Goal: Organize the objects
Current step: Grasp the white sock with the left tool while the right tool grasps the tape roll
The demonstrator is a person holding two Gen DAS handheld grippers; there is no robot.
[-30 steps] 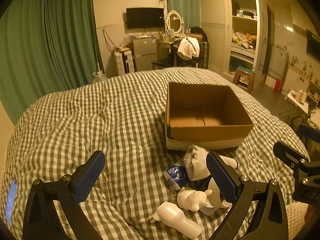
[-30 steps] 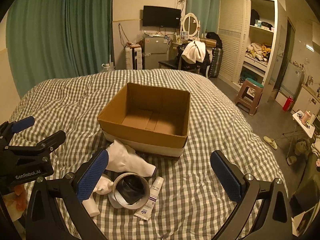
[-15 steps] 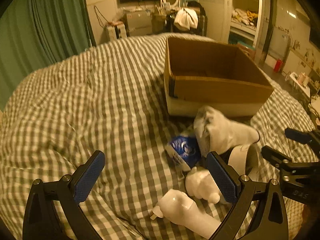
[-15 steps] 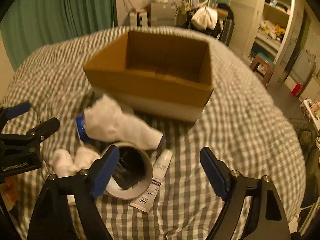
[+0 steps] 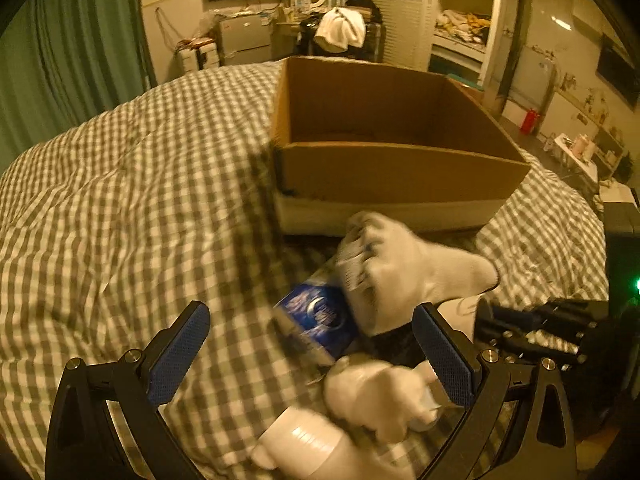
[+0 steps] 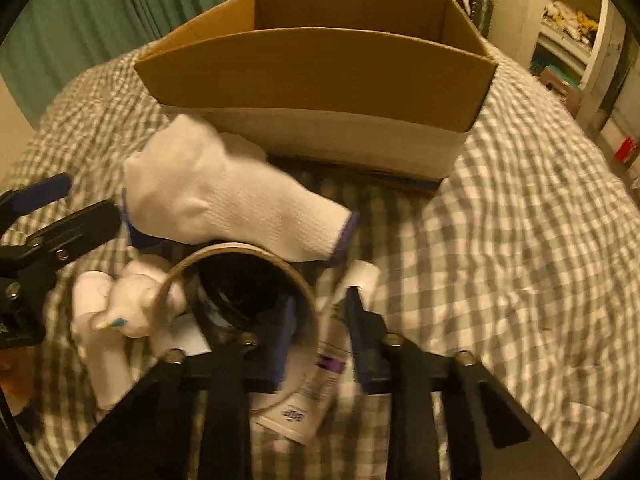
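Lettering is seen on the white tube lying on the checked bed cover, but it is too blurred to be read; the blue packet carries a print that cannot be read either. The right tool is nearly closed around the wall of the tape roll, one finger inside the ring and one outside. The left tool is held wide open, gripping nothing, above a white bottle. A white sock is draped over the roll, just before the open cardboard box.
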